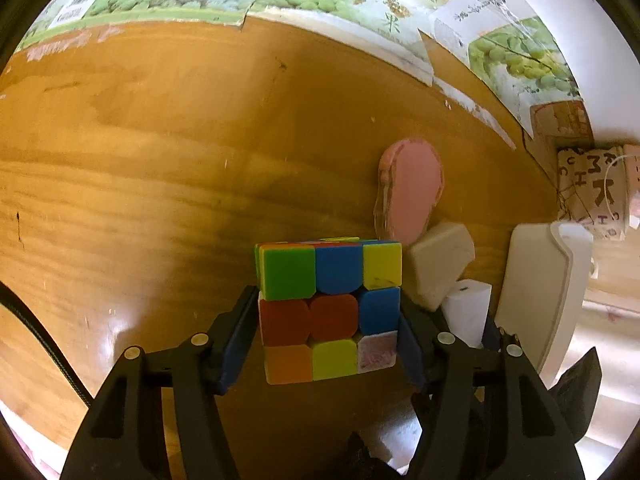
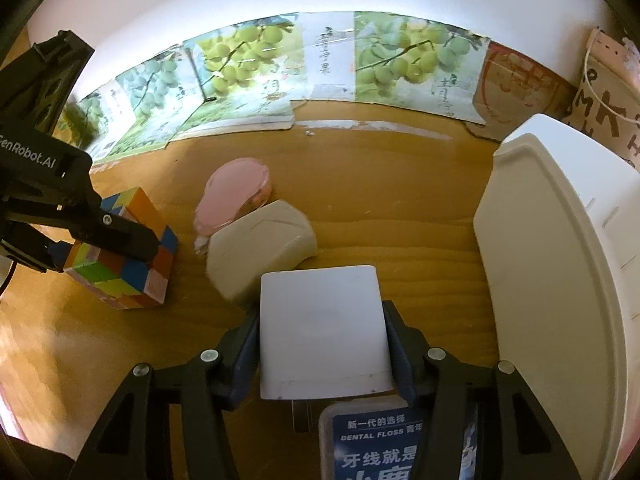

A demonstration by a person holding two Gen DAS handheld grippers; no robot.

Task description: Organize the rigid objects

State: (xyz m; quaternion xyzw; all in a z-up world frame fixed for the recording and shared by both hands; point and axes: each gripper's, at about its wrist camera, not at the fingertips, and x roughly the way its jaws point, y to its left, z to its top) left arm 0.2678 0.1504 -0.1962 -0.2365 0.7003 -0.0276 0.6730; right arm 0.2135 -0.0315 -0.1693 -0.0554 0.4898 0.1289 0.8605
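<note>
The left hand-held gripper [image 1: 328, 320], marked "GenRobot.AI", clamps the puzzle cube [image 1: 328, 312]; beside the cube, the right hand-held gripper [image 2: 324, 344] clamps a white charger [image 2: 322, 328], a "DENTAL FLOSS" box [image 2: 376, 444] underneath.

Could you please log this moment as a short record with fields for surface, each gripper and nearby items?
surface: wooden table
left gripper: closed on puzzle cube
right gripper: closed on white block
beside the block: beige box, pink case behind it
right side: white bin
near edge: dental floss box
</note>
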